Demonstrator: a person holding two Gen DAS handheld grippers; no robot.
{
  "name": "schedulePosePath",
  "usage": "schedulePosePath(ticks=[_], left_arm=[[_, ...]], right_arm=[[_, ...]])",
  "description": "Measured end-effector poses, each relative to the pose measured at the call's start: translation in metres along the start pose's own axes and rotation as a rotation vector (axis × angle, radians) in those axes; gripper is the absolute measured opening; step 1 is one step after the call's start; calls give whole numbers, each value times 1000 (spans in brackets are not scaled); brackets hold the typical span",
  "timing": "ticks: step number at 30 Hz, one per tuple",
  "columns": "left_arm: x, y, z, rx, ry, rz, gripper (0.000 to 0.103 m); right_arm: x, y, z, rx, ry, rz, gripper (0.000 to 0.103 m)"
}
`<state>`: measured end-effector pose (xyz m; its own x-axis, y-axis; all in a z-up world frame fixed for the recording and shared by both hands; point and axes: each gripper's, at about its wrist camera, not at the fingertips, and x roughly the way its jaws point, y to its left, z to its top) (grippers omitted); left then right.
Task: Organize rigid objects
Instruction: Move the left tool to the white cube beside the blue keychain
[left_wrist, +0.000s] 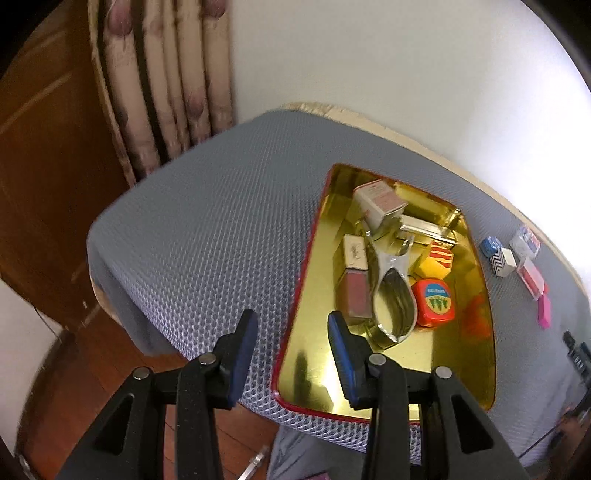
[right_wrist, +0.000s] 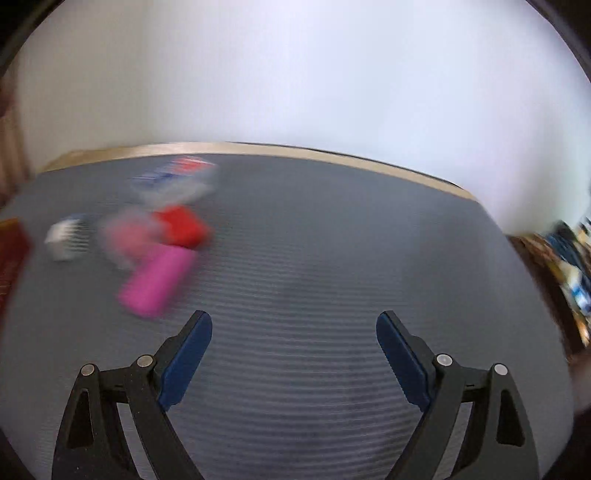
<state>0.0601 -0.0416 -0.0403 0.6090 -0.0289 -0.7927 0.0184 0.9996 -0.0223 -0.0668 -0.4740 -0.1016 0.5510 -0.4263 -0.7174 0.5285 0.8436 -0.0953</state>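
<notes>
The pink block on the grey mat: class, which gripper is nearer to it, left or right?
Right. The right gripper hovers open just beside the pink block, which lies ahead-left of its fingers. The left gripper is open over the gold tray's near-left edge, across the tray from the block.

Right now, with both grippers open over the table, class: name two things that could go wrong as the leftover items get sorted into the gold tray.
1. The gold tray reaches the near edge of the grey mat; a push from the left gripper might slide it off.
2. The right wrist view is motion-blurred, so the right gripper could misjudge the pink block and knock the red box touching it.
</notes>
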Motion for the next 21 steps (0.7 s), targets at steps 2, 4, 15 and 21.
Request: schedulePosePath(ticks=[2,4,15,21], left_arm=[[-9,-14,-1,48,-22,-15,40],[-18,-28,0,94,-28,-61,40],[-5,-190,45,327,104,-348,54],[54,-254,70,301,230,-317,54]], right_arm=[[11,-29,-2,71,43,-6,89],[16,-53,-4,167,59,35,98],[27,-58,-6,143,98,180,101],[28,-56,-10,137,102,209,101]])
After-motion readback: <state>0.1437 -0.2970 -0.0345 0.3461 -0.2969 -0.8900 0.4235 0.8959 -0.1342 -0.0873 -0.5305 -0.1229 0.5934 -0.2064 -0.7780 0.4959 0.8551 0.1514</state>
